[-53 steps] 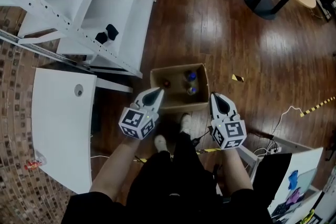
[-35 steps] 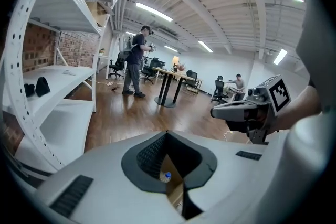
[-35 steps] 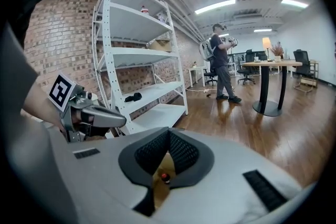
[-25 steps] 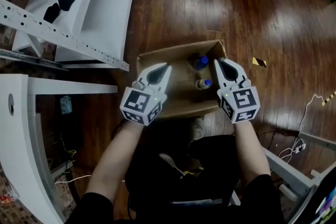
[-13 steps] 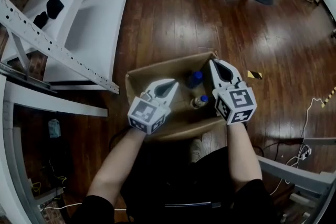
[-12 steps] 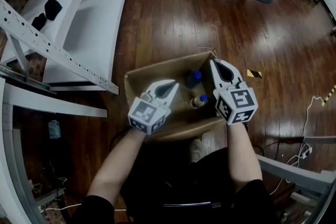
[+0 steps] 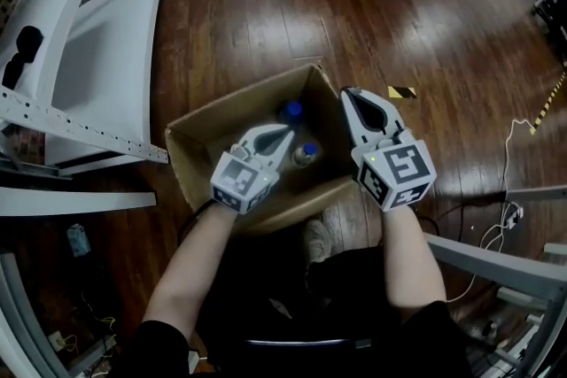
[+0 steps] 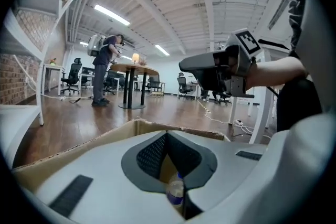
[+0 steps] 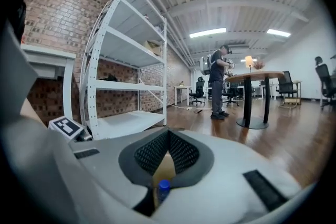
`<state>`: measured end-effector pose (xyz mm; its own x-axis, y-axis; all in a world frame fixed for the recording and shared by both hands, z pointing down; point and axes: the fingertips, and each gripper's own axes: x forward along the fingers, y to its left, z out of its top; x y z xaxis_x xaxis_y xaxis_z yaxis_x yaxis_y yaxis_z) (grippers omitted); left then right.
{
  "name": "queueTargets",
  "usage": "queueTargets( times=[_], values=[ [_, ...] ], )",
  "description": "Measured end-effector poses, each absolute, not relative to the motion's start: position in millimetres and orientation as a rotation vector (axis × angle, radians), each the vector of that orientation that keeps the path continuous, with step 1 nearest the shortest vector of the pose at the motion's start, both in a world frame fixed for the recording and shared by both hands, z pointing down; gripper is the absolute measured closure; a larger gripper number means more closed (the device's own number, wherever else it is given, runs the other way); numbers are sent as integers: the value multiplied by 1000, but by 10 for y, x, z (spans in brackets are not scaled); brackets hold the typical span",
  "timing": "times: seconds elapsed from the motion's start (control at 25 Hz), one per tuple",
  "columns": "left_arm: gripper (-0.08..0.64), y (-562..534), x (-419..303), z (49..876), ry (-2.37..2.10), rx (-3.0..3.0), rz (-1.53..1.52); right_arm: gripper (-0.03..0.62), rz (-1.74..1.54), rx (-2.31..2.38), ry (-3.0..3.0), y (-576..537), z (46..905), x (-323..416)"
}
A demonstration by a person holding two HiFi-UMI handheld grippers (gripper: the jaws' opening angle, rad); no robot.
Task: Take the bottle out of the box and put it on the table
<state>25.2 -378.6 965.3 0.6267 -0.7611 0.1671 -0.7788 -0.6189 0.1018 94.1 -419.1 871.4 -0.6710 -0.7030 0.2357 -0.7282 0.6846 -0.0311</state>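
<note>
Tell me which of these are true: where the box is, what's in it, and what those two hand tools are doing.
1. The cardboard box sits on the wooden floor. True.
2. A far bottle and a near bottle, both blue-capped, are inside the box. True.
3. The left gripper is gripping a bottle. False: its fingers are closed together on nothing, above the box's inside.
4. The right gripper is over the box's left wall. False: it is at the box's right edge.
5. The right gripper is wide open. False: its fingers meet at the tips.
</note>
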Motion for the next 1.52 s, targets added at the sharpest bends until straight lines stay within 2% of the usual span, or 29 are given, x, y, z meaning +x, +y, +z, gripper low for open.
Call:
queueTargets(
  times=[0.12, 0.24, 0.4, 0.52, 0.6, 0.68, 0.8, 1.2, 1.28, 1.52],
  values=[
    [560, -3771, 497, 9818, -1231, 2744, 234, 589, 181, 1153, -2676, -4120, 8754, 1070],
    [507, -3729, 638, 9996, -1164, 2800, 304, 589, 202, 1147, -2658, -4078, 8810, 1067],
    [331, -3656, 773, 10333, -1043, 2778, 408, 589, 236, 1123, -2661, -4042, 8848, 1019],
    [264, -3726, 830, 10624, -1004, 2721, 439, 589, 248, 1108, -2663, -4050, 8862, 999],
    [263, -3793, 854, 10850, -995, 2669, 462, 589, 270, 1113, -2665, -4059, 8874, 1022],
    [207, -3830, 887, 11079, -969, 2625, 513, 589, 311, 1123, -2660, -4063, 8926, 1057],
    [169, -3827, 982, 11366, -911, 2590, 612, 589, 368, 1136, -2638, -4074, 8997, 1100],
    [176, -3882, 1153, 11863, -998, 2527, 748, 589, 417, 1103, -2647, -3965, 8988, 1175],
    [228, -3909, 1158, 11874, -1023, 2541, 768, 589, 419, 1102, -2641, -3948, 9006, 1203],
    [235, -3910, 1084, 11873, -1045, 2479, 781, 589, 427, 1097, -2627, -3957, 9048, 1240]
  ],
)
